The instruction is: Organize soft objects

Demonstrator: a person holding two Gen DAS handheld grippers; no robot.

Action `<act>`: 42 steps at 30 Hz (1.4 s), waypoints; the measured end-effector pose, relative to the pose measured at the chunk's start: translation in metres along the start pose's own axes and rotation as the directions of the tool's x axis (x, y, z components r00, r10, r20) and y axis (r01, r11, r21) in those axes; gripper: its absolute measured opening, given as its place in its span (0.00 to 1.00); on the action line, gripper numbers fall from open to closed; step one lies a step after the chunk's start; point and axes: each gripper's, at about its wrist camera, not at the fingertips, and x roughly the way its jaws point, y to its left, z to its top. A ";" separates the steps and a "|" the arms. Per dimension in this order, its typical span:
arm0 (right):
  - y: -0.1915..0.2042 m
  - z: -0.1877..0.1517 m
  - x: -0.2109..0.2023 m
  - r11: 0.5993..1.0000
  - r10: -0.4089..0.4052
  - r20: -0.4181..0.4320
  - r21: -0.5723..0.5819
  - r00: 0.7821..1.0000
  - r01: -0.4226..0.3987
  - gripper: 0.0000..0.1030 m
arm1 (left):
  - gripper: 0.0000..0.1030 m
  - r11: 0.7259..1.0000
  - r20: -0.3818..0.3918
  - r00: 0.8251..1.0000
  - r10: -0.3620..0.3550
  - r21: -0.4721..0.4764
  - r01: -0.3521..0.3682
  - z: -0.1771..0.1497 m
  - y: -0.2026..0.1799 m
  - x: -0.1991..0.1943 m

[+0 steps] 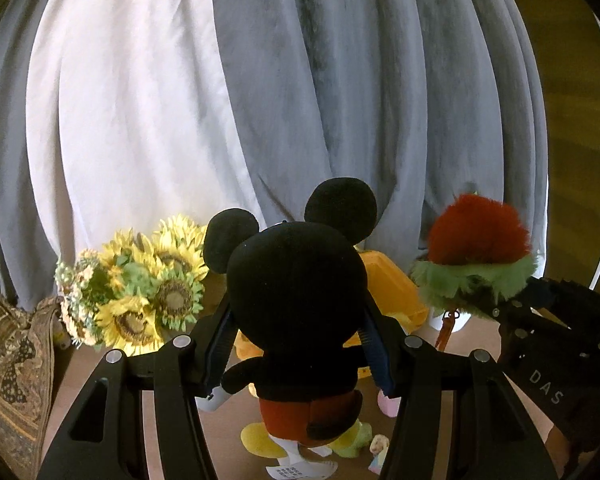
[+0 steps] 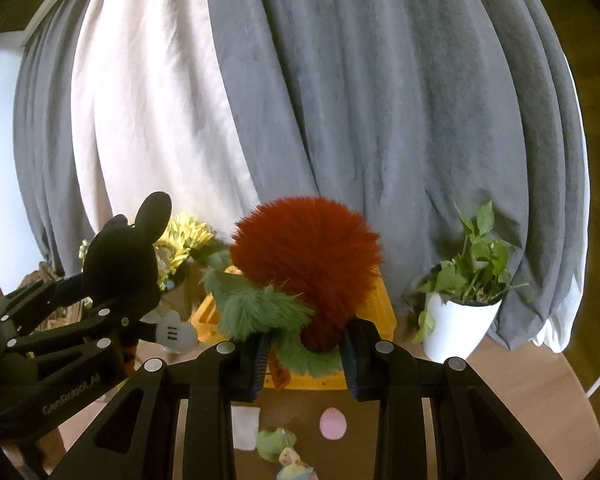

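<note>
Yellow plastic, the crate sits on the table just beyond both lifted toys: the left gripper is clamped around the black mouse plush, the right gripper pinches the red-and-green fuzzy plush. Seemingly mid-carry; next, lower each into the crate and release. "GenRobot.AI" and "DAS" mark the grippers.

Black mouse plush upright, red shorts, held aloft; fluffy red-green strawberry plush aloft beside it.
</note>
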 end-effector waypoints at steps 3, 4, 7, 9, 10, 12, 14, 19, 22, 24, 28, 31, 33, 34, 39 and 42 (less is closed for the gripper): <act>0.000 0.004 0.007 1.000 0.000 0.007 0.000 1.000 0.000 0.31 | 0.55 1.000 0.008 1.000 -0.004 0.002 0.004 0.006 0.003 0.007; 0.000 0.006 0.009 1.000 0.001 0.010 0.001 1.000 -0.001 0.31 | 0.55 1.000 0.010 1.000 -0.003 0.001 0.003 0.008 0.004 0.009; 0.000 0.012 0.019 1.000 0.001 0.015 -0.002 1.000 -0.001 0.31 | 0.55 1.000 0.017 1.000 -0.003 0.003 0.003 0.014 0.007 0.019; 0.001 0.015 0.024 1.000 0.002 0.017 -0.004 1.000 -0.002 0.31 | 0.55 1.000 0.021 1.000 0.001 0.004 -0.001 0.017 0.009 0.027; 0.001 0.017 0.028 1.000 0.003 0.018 -0.004 1.000 -0.003 0.31 | 0.55 1.000 0.022 1.000 0.004 0.004 -0.004 0.018 0.009 0.030; 0.000 0.020 0.034 1.000 0.005 0.017 -0.005 1.000 -0.005 0.31 | 0.55 1.000 0.022 1.000 0.005 0.002 -0.005 0.021 0.010 0.038; -0.002 0.023 0.040 1.000 0.005 0.017 -0.006 1.000 -0.005 0.31 | 0.55 1.000 0.023 1.000 0.006 0.002 -0.006 0.024 0.009 0.044; -0.007 0.029 0.059 1.000 0.012 0.012 -0.010 1.000 -0.012 0.31 | 0.55 1.000 0.017 1.000 0.012 0.004 -0.012 0.031 0.008 0.065; -0.010 0.032 0.073 1.000 0.018 0.001 -0.009 1.000 -0.018 0.31 | 0.55 1.000 0.012 1.000 0.017 0.003 -0.018 0.034 0.010 0.076; -0.013 0.034 0.085 1.000 0.021 -0.009 -0.007 1.000 -0.021 0.31 | 0.55 1.000 -0.001 1.000 0.022 -0.001 -0.022 0.036 0.011 0.088; -0.017 0.036 0.106 1.000 0.025 -0.027 -0.006 0.999 -0.025 0.31 | 0.55 1.000 -0.024 0.999 0.026 -0.004 -0.026 0.037 0.011 0.110; -0.020 0.037 0.120 1.000 0.026 -0.042 -0.003 0.999 -0.026 0.31 | 0.55 1.000 -0.036 0.999 0.027 0.000 -0.027 0.037 0.011 0.124; -0.024 0.038 0.133 1.000 0.021 -0.053 -0.002 0.998 -0.021 0.31 | 0.55 1.000 -0.050 0.998 0.027 0.002 -0.027 0.037 0.012 0.137; -0.025 0.038 0.138 1.000 0.019 -0.057 -0.002 0.998 -0.019 0.31 | 0.55 1.000 -0.056 0.998 0.024 0.003 -0.024 0.037 0.013 0.142; -0.031 0.033 0.165 1.000 0.010 -0.095 -0.003 0.995 -0.011 0.31 | 0.55 1.000 -0.091 0.996 0.014 0.009 -0.014 0.033 0.013 0.172; -0.035 0.028 0.182 1.000 0.006 -0.129 0.006 0.992 -0.005 0.31 | 0.55 1.000 -0.103 0.995 0.010 0.006 -0.009 0.030 0.014 0.187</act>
